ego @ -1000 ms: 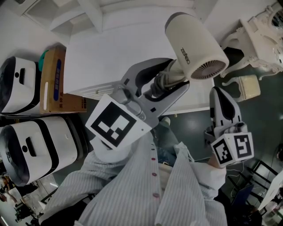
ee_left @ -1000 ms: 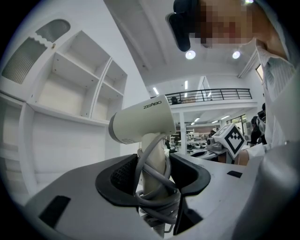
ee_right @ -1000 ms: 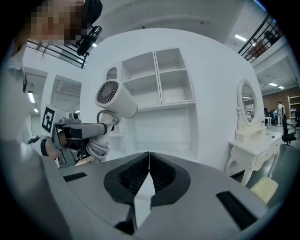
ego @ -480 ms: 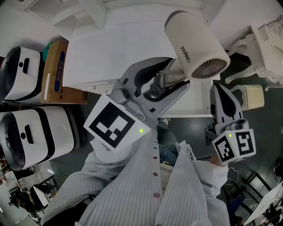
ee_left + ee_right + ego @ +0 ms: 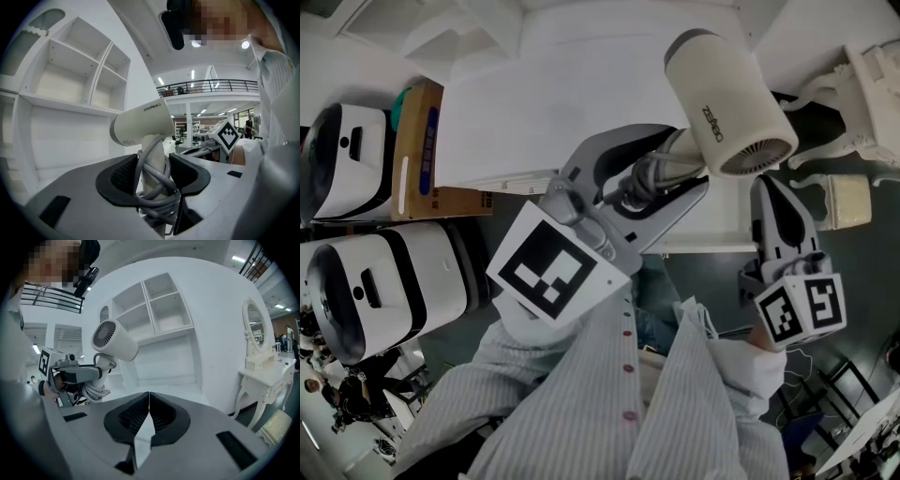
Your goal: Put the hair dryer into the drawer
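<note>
We've got the left gripper [image 5: 153, 172] clamped on the dryer [image 5: 727, 112] by its handle, cord [image 5: 160, 193] bunched in too, up over the white counter [image 5: 562, 103]. Right gripper [image 5: 149, 416] is pinched together, empty. Worry: the jaws sit partly on loose cord, so that top-heavy dryer could twist or slip.

Matt cream plastic hair dryer [image 5: 727, 98] with a smooth grey cord [image 5: 157, 194]; left gripper [image 5: 153, 171] fingers [image 5: 123, 177] ribbed matt black; striped cloth shirt [image 5: 581, 403]; cardboard box [image 5: 417, 141]
</note>
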`<state>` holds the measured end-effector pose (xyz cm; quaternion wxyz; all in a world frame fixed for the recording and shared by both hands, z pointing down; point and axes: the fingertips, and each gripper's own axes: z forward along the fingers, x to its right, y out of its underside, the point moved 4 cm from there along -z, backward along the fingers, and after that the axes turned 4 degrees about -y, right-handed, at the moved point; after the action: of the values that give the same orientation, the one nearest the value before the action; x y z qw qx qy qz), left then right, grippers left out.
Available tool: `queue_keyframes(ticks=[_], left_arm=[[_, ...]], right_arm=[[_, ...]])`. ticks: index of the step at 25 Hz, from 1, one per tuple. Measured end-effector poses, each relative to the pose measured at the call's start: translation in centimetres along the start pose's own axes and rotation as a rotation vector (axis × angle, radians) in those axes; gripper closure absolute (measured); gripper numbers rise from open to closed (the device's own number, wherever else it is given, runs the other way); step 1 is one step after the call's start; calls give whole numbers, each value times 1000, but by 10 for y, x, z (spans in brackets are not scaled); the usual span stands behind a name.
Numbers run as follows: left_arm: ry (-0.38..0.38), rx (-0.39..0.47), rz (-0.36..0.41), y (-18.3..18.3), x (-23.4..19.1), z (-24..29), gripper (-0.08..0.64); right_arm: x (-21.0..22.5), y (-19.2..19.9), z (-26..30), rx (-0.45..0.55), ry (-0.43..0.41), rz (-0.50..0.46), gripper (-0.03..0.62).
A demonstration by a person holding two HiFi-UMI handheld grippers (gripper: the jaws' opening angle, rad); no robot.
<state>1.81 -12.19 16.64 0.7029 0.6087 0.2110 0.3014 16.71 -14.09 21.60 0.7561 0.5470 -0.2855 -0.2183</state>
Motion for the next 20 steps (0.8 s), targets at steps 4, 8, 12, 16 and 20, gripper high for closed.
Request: queue_keyframes(ticks=[4, 8, 12, 16, 20], left_arm=[[33, -30, 9, 13, -1, 4, 344], [56, -47, -8, 24, -5, 7, 345], [74, -68, -7, 36, -5, 9, 347], [101, -101, -9, 51, -3, 13, 347], [125, -125, -36, 68, 0, 19, 348]], right_arm=[[4, 9, 5, -14, 24, 14, 580], [6, 15, 7, -29, 50, 32, 581], [9, 21, 5, -38, 68, 42, 580], [13, 28, 3, -49, 87, 55, 581], [16, 36, 3, -62, 92, 73, 581]])
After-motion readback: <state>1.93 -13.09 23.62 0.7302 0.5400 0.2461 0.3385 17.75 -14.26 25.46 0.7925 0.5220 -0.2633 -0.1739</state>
